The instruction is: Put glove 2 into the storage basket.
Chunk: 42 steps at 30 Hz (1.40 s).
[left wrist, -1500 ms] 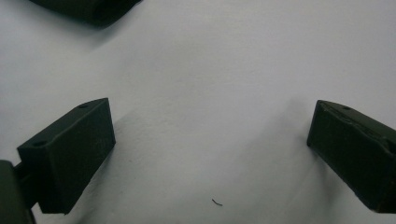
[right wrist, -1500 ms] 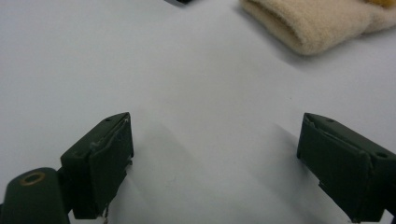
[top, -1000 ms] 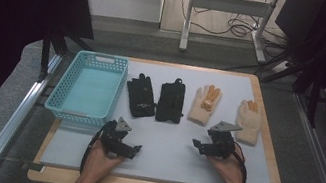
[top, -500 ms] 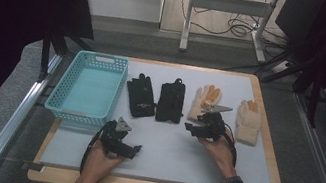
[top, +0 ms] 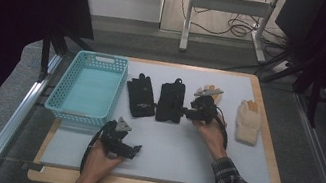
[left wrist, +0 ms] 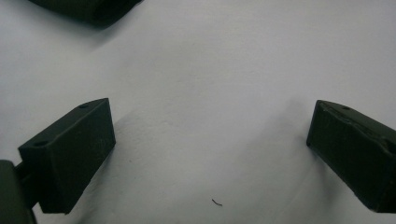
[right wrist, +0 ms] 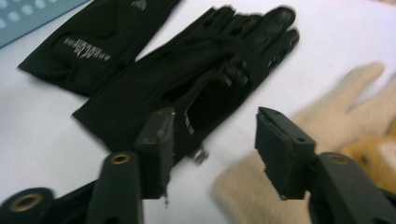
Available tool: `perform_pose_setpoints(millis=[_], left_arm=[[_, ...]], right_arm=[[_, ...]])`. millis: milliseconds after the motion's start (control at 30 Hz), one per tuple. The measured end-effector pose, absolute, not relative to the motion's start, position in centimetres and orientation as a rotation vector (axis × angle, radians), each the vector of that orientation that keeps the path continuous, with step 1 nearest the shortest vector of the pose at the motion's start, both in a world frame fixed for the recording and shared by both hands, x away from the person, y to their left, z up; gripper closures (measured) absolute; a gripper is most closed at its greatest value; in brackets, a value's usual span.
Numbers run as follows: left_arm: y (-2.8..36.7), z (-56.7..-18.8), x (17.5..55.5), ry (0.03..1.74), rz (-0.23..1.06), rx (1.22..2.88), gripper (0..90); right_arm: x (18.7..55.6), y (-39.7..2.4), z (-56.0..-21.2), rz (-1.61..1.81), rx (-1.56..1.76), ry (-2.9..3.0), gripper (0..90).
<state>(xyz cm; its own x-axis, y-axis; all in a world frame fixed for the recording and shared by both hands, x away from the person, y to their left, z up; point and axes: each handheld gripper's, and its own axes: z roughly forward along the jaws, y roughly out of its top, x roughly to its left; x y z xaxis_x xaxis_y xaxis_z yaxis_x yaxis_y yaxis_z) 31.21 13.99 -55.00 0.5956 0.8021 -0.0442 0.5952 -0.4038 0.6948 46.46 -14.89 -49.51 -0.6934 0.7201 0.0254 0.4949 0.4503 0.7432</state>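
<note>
The bench (top: 161, 147) carries a grey mat inside a wooden border. Near its far left corner sits a turquoise mesh basket (top: 86, 88), long side running toward the far edge.

Along the far half of the bench lie four gloves in a row. Just right of the basket is a black glove (top: 141, 96), fingers toward the far edge, and close beside it a second black glove (top: 170, 102); in the right gripper view both show white lettering. Next comes a tan glove with an orange palm (top: 208, 91), mostly covered by the right tongs, and near the right edge another tan glove (top: 249, 121) lies apart from the rest.

The right tongs (right wrist: 212, 140), held in the person's right hand (top: 212, 133) with a plaid sleeve behind it, hover at the cuff ends of the second black glove and the tan glove beside it; the jaws stand parted with nothing between them.

The left tongs (left wrist: 210, 149), held in the left hand (top: 101, 157) near the front edge just below the basket, are released, jaws wide over bare mat.
</note>
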Motion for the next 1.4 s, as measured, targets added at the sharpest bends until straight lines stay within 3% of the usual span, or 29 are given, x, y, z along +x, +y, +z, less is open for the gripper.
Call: perform_pose_setpoints(millis=[133, 267, 400, 667, 833, 933, 1067, 1100, 1133, 1200, 1300, 1400], left_arm=[[14.0, -55.0, 31.2, 1.100, 0.390, 2.141, 1.4], [14.0, -55.0, 31.2, 1.099, 0.391, 2.144, 1.4], [14.0, -55.0, 31.2, 1.099, 0.391, 2.143, 1.5], [14.0, -55.0, 31.2, 1.098, 0.391, 2.139, 1.5], [14.0, -55.0, 31.2, 1.098, 0.392, 2.140, 1.5], [14.0, -55.0, 31.2, 1.095, 0.392, 2.146, 1.5], [14.0, -55.0, 31.2, 1.096, 0.391, 2.145, 1.5], [14.0, -55.0, 31.2, 1.096, 0.391, 2.145, 1.5], [14.0, -55.0, 31.2, 1.096, 0.392, 2.145, 1.5], [14.0, -55.0, 31.2, 1.095, 0.392, 2.146, 1.5], [14.0, -55.0, 31.2, 1.095, 0.392, 2.146, 1.6], [14.0, -55.0, 31.2, 1.095, 0.392, 2.145, 1.6]], right_arm=[[47.4, -14.2, -49.3, 1.086, 1.040, 2.389, 55.9], [48.6, -13.4, -49.5, 1.058, 1.049, 2.388, 55.6], [49.9, -12.6, -50.0, 1.048, 1.091, 2.367, 44.6], [51.8, -10.6, -51.1, 1.013, 1.166, 2.330, 40.4], [52.5, -9.6, -52.2, 0.946, 1.169, 2.325, 30.3], [52.9, -9.4, -52.5, 0.923, 1.202, 2.325, 29.7], [53.0, -9.4, -52.4, 0.942, 1.249, 2.355, 46.5], [53.0, -9.4, -52.4, 0.942, 1.249, 2.355, 46.5], [53.0, -9.6, -52.3, 0.971, 1.273, 2.385, 58.6], [53.0, -9.8, -52.2, 0.983, 1.282, 2.410, 70.4], [52.8, -9.9, -52.2, 0.980, 1.262, 2.432, 78.3], [52.5, -9.8, -51.9, 0.967, 1.244, 2.434, 80.4]])
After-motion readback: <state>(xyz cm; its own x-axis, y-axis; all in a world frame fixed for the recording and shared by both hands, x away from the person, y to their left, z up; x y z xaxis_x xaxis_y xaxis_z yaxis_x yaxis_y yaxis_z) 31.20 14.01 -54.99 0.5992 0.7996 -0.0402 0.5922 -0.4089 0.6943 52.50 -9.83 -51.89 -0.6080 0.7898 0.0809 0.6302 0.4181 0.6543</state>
